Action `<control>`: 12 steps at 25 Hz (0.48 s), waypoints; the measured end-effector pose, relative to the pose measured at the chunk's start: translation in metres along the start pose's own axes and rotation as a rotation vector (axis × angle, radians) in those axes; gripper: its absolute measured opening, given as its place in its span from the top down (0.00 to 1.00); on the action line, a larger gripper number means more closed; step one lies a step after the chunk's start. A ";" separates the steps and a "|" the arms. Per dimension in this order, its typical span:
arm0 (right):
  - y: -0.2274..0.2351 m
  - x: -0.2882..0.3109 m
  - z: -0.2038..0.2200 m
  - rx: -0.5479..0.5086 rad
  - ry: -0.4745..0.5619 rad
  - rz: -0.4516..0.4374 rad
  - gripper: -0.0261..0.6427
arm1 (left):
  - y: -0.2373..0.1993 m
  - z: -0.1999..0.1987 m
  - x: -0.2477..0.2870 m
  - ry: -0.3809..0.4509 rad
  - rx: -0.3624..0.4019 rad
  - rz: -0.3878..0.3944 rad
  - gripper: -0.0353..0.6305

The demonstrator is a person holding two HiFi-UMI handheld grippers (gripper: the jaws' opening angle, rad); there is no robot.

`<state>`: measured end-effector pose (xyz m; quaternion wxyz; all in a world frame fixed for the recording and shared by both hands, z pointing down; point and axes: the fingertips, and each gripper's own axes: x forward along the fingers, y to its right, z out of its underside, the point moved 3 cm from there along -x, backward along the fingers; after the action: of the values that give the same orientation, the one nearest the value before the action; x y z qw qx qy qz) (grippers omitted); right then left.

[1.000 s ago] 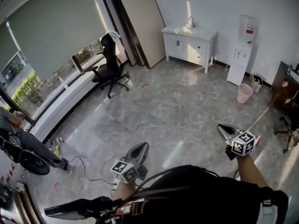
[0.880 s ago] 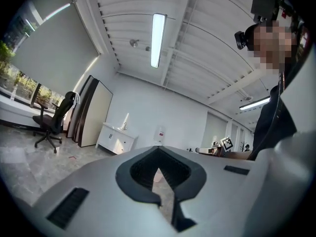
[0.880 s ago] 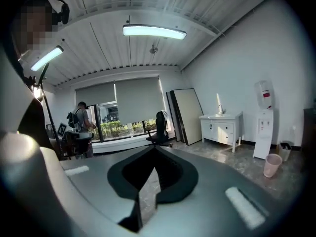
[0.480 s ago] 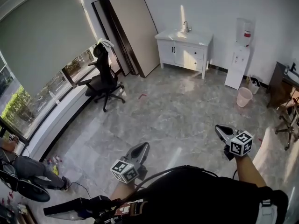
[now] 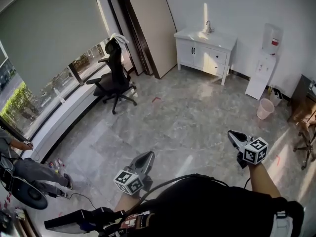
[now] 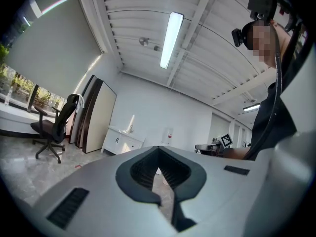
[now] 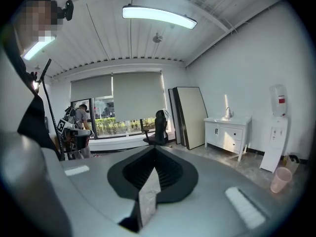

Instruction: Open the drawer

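the person wears a black short-sleeved top (image 5: 212, 209), and a thin black cable (image 5: 165, 183) runs across its front. the left gripper (image 5: 147, 155) is a smooth grey tapered shell with dark ribbed pads, bearing a white cube with black square markers (image 5: 129, 181). the right gripper (image 5: 232, 134) looks alike, with its own marker cube (image 5: 256, 150).

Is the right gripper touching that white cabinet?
Apart. The head view shows a wide stretch of floor between the right gripper and the white cabinet.
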<state>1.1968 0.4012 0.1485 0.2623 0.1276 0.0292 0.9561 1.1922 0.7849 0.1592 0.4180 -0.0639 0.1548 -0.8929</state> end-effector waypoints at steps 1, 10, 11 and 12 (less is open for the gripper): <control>0.004 0.009 -0.002 0.001 -0.003 -0.010 0.96 | -0.004 0.001 0.003 -0.006 -0.008 -0.007 0.96; 0.101 0.075 -0.024 -0.017 -0.010 -0.115 0.96 | -0.028 -0.015 0.104 0.032 0.004 -0.087 0.96; 0.116 0.080 -0.028 -0.014 -0.015 -0.123 0.96 | -0.028 -0.017 0.118 0.035 0.001 -0.092 0.96; 0.130 0.085 -0.033 -0.021 -0.022 -0.134 0.96 | -0.026 -0.019 0.133 0.037 0.006 -0.096 0.96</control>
<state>1.0532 0.3327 0.1517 0.3273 0.1332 0.0246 0.9352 1.0832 0.7031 0.1481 0.3721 -0.0535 0.1564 -0.9134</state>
